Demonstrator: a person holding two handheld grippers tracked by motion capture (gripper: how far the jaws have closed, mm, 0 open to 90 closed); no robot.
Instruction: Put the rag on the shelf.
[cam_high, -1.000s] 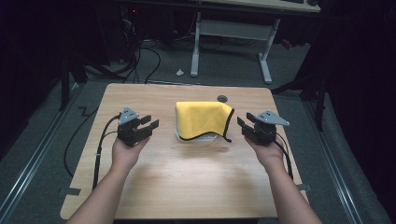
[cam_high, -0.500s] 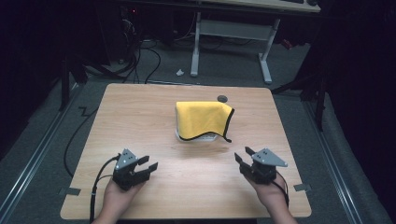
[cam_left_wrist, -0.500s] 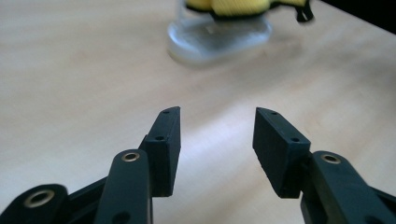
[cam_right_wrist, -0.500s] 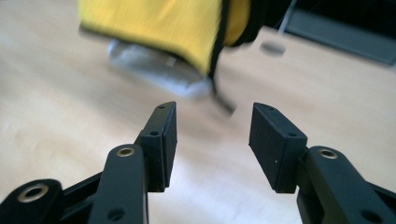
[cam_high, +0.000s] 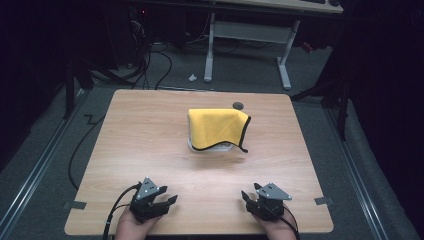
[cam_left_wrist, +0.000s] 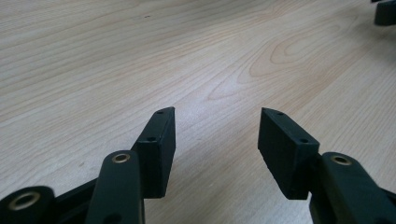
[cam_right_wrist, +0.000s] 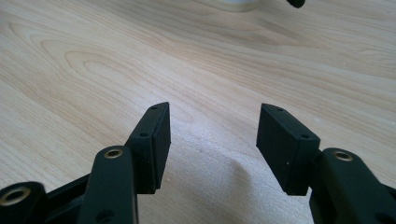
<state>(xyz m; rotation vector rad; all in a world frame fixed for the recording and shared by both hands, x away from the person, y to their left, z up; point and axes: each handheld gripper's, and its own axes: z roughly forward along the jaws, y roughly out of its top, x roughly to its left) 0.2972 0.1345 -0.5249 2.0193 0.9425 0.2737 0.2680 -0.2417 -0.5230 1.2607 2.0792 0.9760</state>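
Now — step: seemingly idle, no grasp under way.
Left gripper (cam_high: 159, 202): 7 o'clock, jaws wide, empty.
Right gripper (cam_high: 252, 201): 5 o'clock, jaws wide, empty.
Cloth (cam_high: 216, 128): centre, draped over something pale.
Next: likely reach toward 12.

No text, label, brand, number or sign can be read on any surface in these views.

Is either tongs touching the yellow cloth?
Apart. High view shows bare table between the cloth and both the left tongs and right tongs, at the near edge.
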